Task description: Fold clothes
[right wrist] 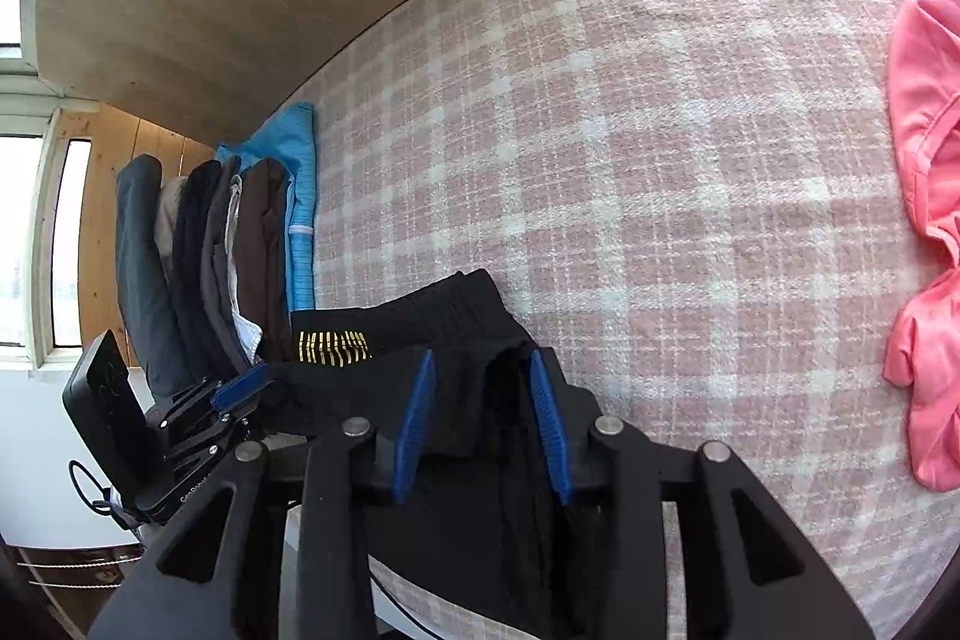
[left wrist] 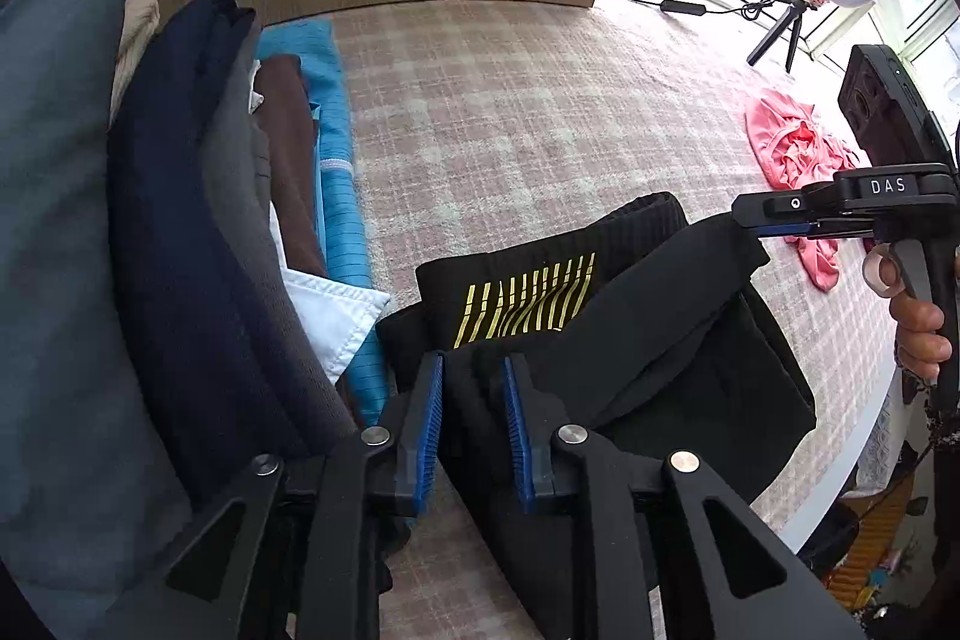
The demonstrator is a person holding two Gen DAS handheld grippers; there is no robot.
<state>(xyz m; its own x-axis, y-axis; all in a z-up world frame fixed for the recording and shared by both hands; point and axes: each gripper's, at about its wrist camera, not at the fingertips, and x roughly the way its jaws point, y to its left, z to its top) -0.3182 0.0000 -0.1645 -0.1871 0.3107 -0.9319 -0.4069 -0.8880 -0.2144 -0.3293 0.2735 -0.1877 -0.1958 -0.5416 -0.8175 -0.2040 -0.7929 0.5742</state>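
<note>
A stack of folded clothes (left wrist: 198, 244) lies along the bed's (left wrist: 540, 100) left edge. A garment (left wrist: 600, 328) lies just beside it, at the near edge. A crumpled garment (left wrist: 792, 160) lies well apart, toward the right edge.

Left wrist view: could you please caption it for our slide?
Both tools, left and right, grip a black garment beside the folded stack.

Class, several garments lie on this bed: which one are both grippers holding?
The black garment with yellow stripes; the pink garment lies untouched and the rest sit stacked.
</note>
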